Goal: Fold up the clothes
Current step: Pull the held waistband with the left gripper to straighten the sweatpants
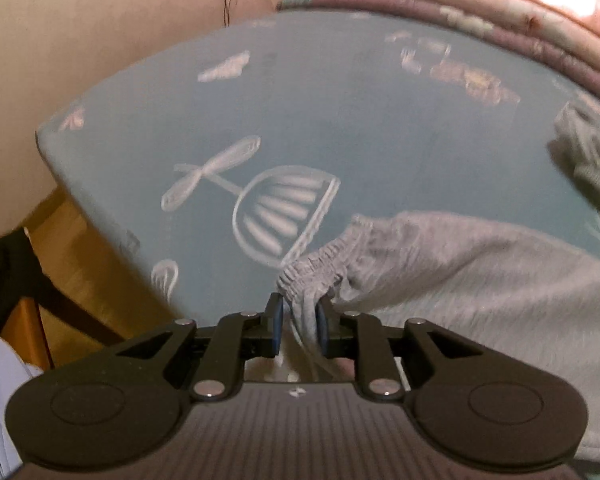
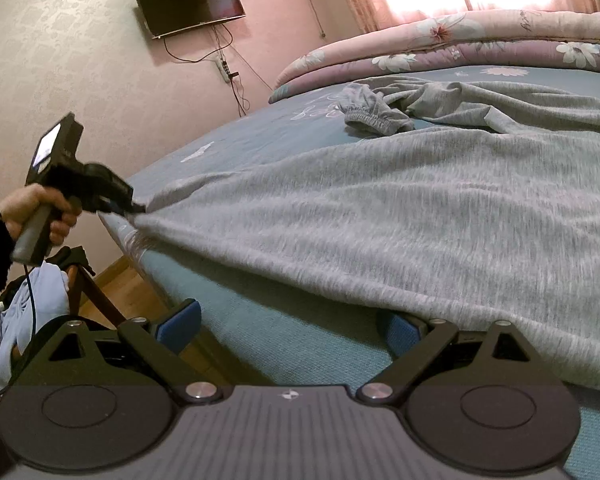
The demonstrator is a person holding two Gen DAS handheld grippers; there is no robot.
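While my left claw [image 1: 299, 322] hangs over the near edge of the bed [image 1: 300, 120], its blue pads [image 1: 277, 330] stand only narrowly apart, with a bunched bit of the grey trousers [image 1: 480, 276] and a thin cord between them. From the left wrist view I cannot say whether the pads press on the cloth or merely flank it. Just beyond the fingertips lies the gathered elastic cuff [image 1: 320, 264] of one trouser leg, resting on the blue bedsheet with its white line drawings. My right claw [image 2: 296, 326] is spread wide, and nothing sits between its blue pads [image 2: 180, 326]; it points at the side of the mattress, just below the hanging edge of the grey cloth. In the right wrist view the trousers [image 2: 380, 216] lie spread across most of the bed [image 2: 260, 312], with one corner drawn to a point at the tip of the left claw [image 2: 138, 209], which a hand [image 2: 40, 212] in a dark sleeve holds by its grip. A second gathered cuff [image 2: 376, 114] lies further back on the sheet, near a rolled floral quilt [image 2: 440, 48] at the far end. On the pink wall hangs a television [image 2: 188, 2], and a light blue garment [image 2: 32, 312] lies draped over a chair beside the bed.
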